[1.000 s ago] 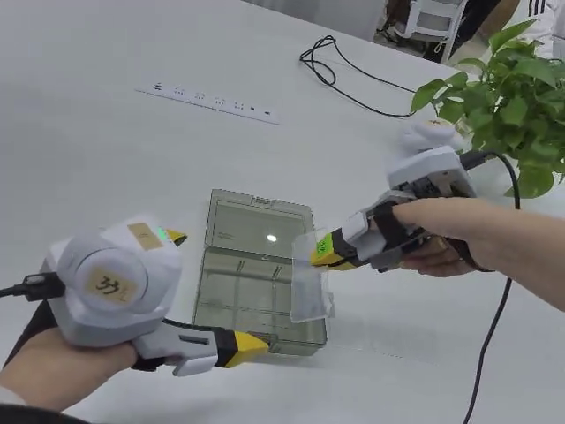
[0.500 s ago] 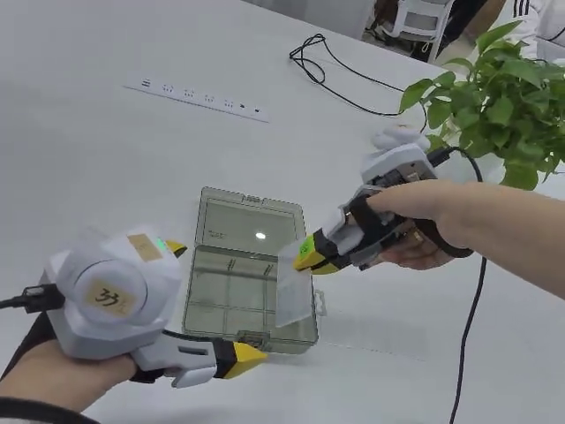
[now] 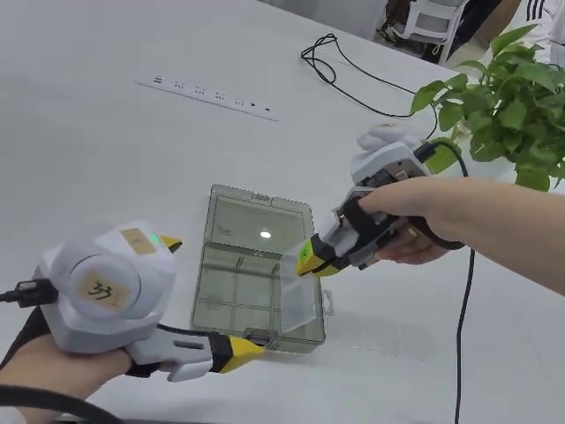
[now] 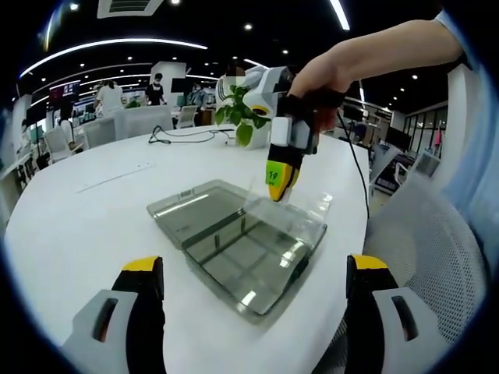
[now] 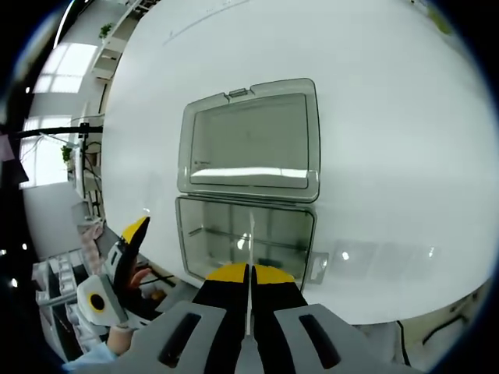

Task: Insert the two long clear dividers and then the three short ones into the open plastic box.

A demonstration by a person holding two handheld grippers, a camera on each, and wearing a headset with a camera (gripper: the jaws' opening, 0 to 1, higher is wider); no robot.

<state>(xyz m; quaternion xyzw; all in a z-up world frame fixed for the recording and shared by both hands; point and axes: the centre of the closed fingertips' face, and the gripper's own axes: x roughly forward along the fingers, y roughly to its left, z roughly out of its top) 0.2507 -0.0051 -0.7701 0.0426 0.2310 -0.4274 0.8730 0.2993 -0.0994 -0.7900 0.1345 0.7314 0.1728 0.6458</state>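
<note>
Over white table (image 3: 88, 150): R gripper (image 3: 305, 262) nose-down above box (image 3: 256, 216), tight on clear divider (image 3: 300, 300); L gripper (image 3: 210, 294) low, jaws apart.

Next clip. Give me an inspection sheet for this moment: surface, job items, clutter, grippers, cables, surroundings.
Surface: white table.
Job's things: open plastic box, lid lying flat behind the base; clear divider held over the base; partition lines inside the base, count unclear.
Clutter: power strip.
Grippers: right gripper shut on the divider; left gripper open, holding nothing, at the box's front.
Cables: black cable looped on the far table; lead hanging from the right gripper.
Surroundings: potted plant; chairs and people beyond.
</note>
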